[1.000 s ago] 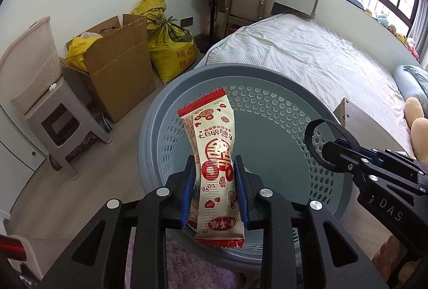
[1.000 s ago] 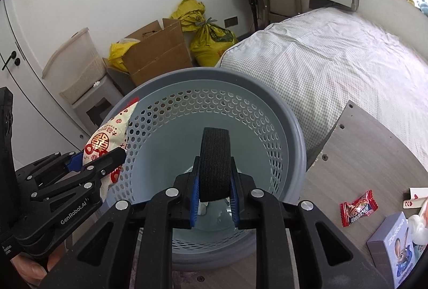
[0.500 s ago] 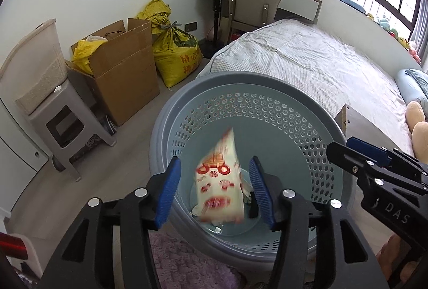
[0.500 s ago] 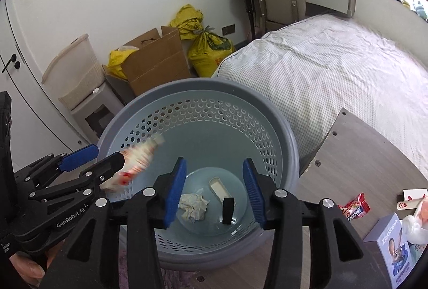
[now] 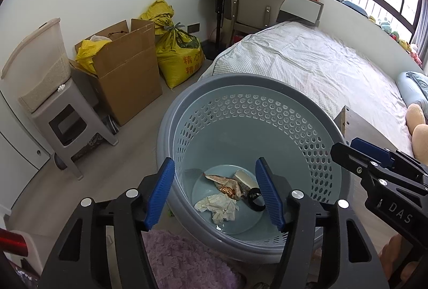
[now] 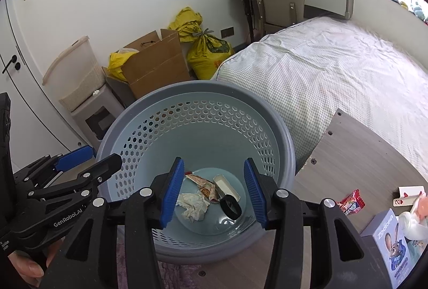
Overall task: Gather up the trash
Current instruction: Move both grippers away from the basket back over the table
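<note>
Both the left tool and right tool are opening empty above the laundry basket, so fetching the red candy wrapper on the counter seems next.

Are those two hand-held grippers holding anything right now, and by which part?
Nothing. The left hand-held gripper and the right hand-held gripper are opening with nothing between the jaws; the wrapper and black ring lie in the basket.
</note>
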Action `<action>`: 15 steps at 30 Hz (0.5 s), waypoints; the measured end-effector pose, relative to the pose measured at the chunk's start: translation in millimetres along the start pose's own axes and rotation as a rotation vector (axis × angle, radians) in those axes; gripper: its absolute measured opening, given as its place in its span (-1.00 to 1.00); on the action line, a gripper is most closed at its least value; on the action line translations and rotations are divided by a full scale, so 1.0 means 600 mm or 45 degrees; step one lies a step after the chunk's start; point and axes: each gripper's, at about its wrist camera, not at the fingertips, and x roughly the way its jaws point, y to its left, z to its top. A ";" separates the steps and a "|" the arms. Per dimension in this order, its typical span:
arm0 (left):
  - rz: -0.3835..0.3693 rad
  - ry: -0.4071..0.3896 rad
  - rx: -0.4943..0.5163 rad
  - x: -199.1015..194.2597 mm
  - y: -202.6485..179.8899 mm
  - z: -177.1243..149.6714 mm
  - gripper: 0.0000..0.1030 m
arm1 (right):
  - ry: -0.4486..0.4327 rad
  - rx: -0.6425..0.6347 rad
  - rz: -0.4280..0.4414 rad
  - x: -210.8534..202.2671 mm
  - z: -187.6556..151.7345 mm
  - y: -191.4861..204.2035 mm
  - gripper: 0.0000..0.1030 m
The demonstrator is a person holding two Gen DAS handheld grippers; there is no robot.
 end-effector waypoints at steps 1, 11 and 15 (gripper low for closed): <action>0.001 0.000 0.000 -0.001 0.000 0.000 0.18 | 0.001 0.001 0.000 0.000 -0.001 0.000 -0.09; -0.013 0.008 -0.015 -0.006 0.005 -0.008 0.20 | -0.004 -0.003 -0.012 -0.008 -0.004 0.002 -0.04; -0.012 0.007 -0.006 -0.011 0.003 -0.012 0.20 | -0.015 0.002 -0.012 -0.015 -0.007 0.002 -0.03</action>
